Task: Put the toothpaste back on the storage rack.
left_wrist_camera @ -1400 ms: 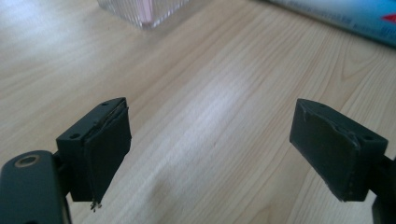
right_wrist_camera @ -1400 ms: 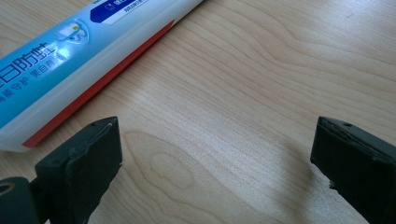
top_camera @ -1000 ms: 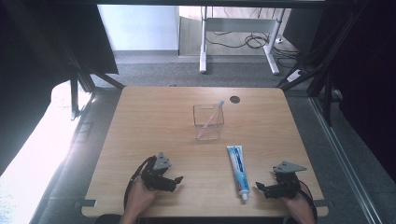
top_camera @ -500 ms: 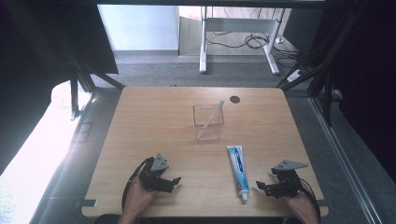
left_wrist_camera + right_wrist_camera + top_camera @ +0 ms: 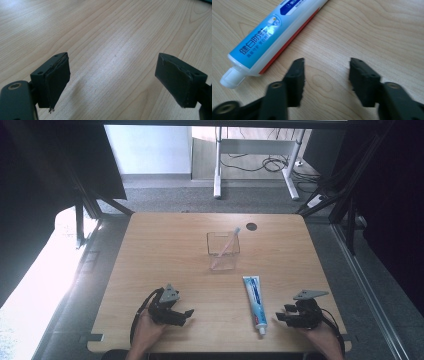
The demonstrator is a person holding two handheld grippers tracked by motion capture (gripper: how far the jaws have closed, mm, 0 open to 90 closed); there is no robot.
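Wood surface [image 5: 150, 250] bears the tube [image 5: 254, 300] untouched: your right gripper [image 5: 281, 318] beside its cap, fingers just closing on nothing, left gripper [image 5: 186, 315] fingers wide apart, pickup remaining.

Blue-white toothpaste tube [image 5: 255, 302] flat on table

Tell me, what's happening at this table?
A person sits at a wooden table with a hand-held gripper in each hand. The right gripper rests near the cap end of a blue and white toothpaste tube lying flat on the table; its jaws have just been closing, with nothing between them, and it isn't touching the tube. The left gripper waits open over bare wood. Farther back stands a clear container with a toothbrush leaning inside.
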